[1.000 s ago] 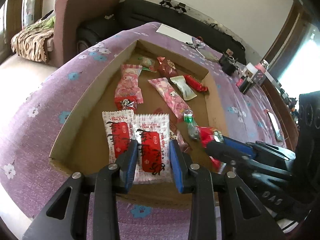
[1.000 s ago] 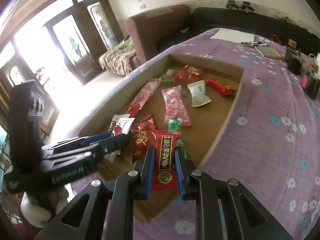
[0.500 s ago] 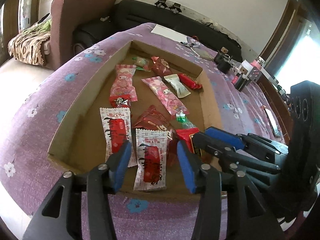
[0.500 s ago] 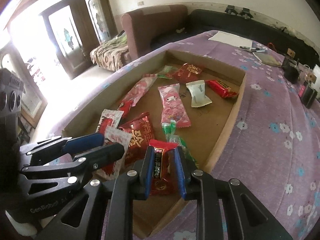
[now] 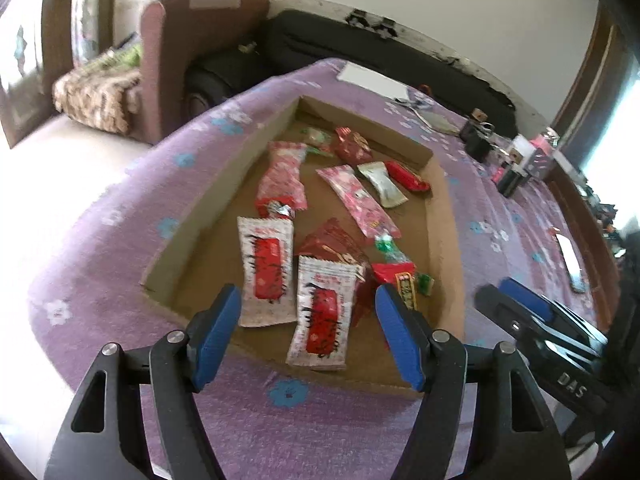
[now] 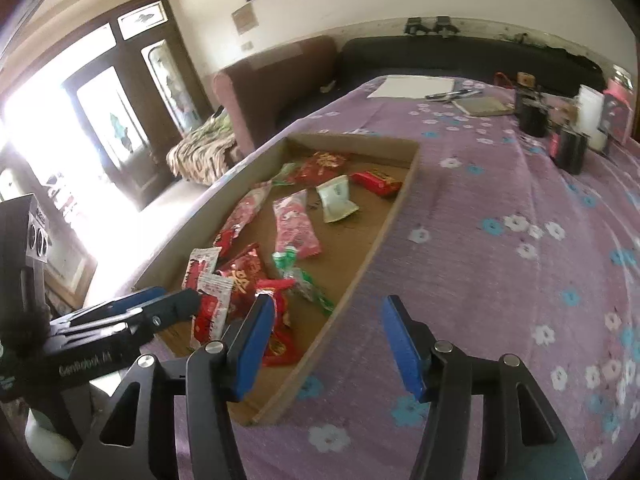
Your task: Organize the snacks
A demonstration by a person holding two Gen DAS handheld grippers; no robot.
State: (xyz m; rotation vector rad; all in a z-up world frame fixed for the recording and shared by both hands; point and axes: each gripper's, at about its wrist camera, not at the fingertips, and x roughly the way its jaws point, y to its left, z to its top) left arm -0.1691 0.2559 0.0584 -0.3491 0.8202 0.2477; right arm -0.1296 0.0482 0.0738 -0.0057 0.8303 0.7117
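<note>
Both grippers over the cardboard tray [image 5: 446, 216], jaws opening, nothing pinched.

Left gripper [image 5: 308, 334]: one white-and-red packet [image 5: 322, 314] lies free between its spread jaws, a second [image 5: 266, 270] just beyond-left. Right gripper [image 6: 326, 346]: only purple cloth [image 6: 500, 280] between its jaws, one red packet [image 6: 280, 340] just left. Farther: two pink packets [image 5: 358, 200].

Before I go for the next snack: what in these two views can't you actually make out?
- Red packet, right wrist view: its near end is hidden behind the right tool, whose jaws are opening.
- Packet print, both views: too small and blurred to read.
- Cardboard tray, left wrist view: near wall partly hidden by the left tool, jaws opening, nothing gripped.
- Dark items far on the table: too small to identify.
</note>
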